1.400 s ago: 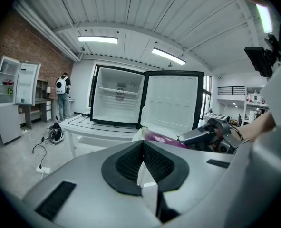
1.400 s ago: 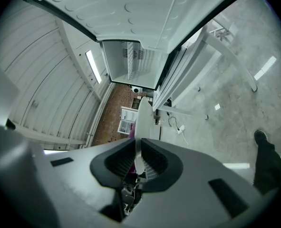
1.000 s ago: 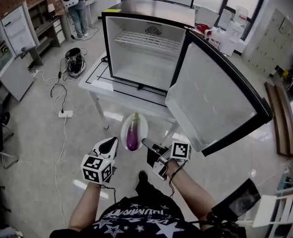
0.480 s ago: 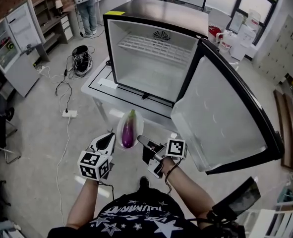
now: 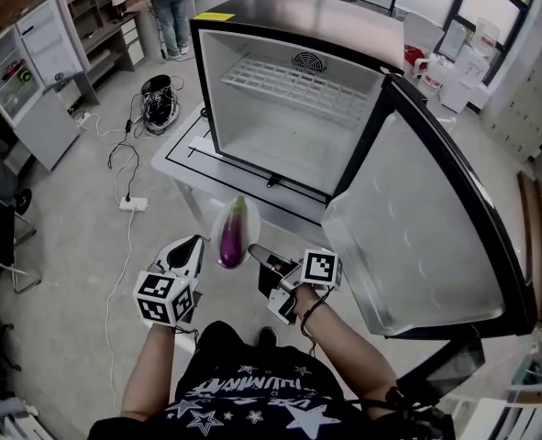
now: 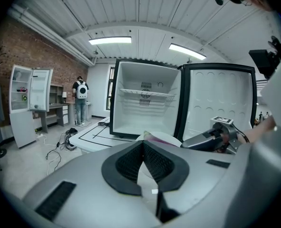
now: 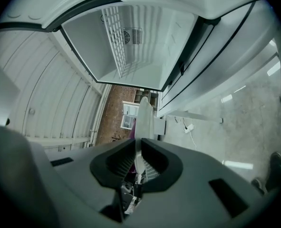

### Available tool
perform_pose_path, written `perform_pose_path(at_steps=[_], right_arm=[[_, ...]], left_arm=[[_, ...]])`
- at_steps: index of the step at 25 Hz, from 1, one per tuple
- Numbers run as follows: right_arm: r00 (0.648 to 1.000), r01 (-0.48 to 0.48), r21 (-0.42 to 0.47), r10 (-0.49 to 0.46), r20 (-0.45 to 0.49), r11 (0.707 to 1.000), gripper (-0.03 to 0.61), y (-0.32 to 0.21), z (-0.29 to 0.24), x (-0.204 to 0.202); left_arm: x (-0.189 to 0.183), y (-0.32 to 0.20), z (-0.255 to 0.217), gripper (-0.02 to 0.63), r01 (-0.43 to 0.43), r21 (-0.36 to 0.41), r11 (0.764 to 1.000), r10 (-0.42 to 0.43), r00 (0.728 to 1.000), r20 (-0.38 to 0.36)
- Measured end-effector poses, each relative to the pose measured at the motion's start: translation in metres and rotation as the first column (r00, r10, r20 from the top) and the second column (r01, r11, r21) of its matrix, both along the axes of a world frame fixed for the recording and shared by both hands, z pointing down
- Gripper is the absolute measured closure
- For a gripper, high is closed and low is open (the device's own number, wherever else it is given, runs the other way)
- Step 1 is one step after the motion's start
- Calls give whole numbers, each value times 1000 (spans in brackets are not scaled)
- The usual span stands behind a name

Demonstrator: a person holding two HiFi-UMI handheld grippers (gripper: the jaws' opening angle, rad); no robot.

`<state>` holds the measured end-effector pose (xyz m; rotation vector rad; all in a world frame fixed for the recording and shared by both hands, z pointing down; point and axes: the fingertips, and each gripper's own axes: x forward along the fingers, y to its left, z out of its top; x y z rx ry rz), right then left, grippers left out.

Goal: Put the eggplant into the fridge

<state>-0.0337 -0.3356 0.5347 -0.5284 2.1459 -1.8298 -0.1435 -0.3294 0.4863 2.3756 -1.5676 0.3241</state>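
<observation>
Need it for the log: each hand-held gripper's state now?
Left hand-held gripper: shut on the plate.
Right hand-held gripper: shut on the plate too.

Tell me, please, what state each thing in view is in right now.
fridge: open, nothing visible inside but its wire shelf.
fridge door: swung wide open.
eggplant: lying on the plate, not yet in the fridge.
plate: held in the air in front of the fridge.
left gripper: shut on the plate's rim.
right gripper: shut on the plate's rim.
</observation>
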Motion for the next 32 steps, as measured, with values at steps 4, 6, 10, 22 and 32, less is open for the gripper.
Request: perform_pose_path(at_steps=[4,6,10,22,32], right_arm=[[1000,-12,-8,12,-7,1000,541,-12,5,-2],[999,-33,-11,33,-11,999,541,-21,7,-4],[996,-90,2,90,-15,996,541,-51,11,-10],[942,-335,11,335,-22,942,541,-154,7,-13],[878,-476,14,476,-53,879,541,-202,2,-16]], left_arm=[[-1,-15,3,604,-20,-4,1000,20,1000,-8],[-1,-26,6,604,-40,-8,999,40,999,-10],[-4,-63,13,604,-100,-13,995,100,995,-3],[-13,-195,10,604,-327,-11,945,327,945,-18],[4,-251,7,604,-490,19,872,490,871,-46]])
